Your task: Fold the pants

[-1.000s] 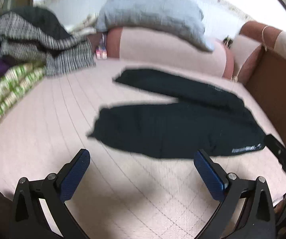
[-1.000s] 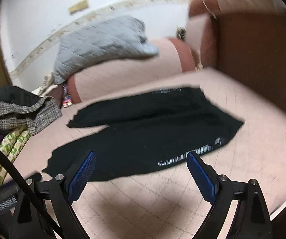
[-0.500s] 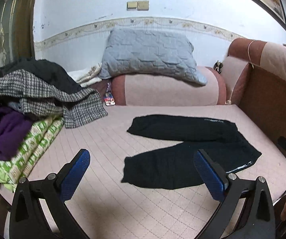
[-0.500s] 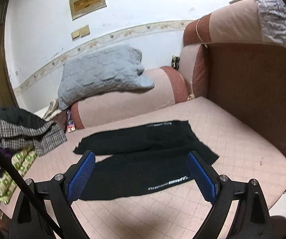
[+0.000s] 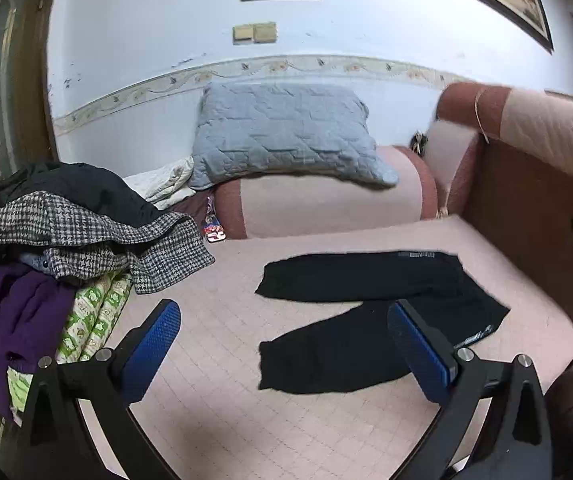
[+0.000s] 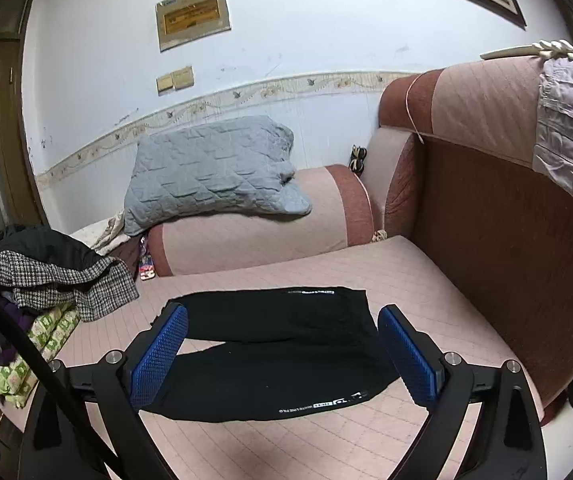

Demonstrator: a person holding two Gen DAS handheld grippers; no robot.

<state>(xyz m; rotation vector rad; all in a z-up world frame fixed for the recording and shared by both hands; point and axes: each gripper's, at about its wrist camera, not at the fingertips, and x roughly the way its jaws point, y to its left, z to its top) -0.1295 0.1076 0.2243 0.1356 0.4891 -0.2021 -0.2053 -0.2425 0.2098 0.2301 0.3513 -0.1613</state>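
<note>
Both my left gripper [image 5: 284,350] and right gripper [image 6: 282,354] hang wide open, empty; black pants [image 5: 370,320] lie flat ahead, beyond the jaws, legs splayed apart; risk as I judge it: pinching one layer only, dragging cloth askew.

Both claws have drawn back and risen from the black pants [image 5: 370,320]: the left claw [image 5: 286,352] and right claw [image 6: 282,354] now see more wall.

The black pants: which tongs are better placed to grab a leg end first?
Probably the left tongs. The black pants have both leg ends toward their side; the right tongs face the waist end.
</note>
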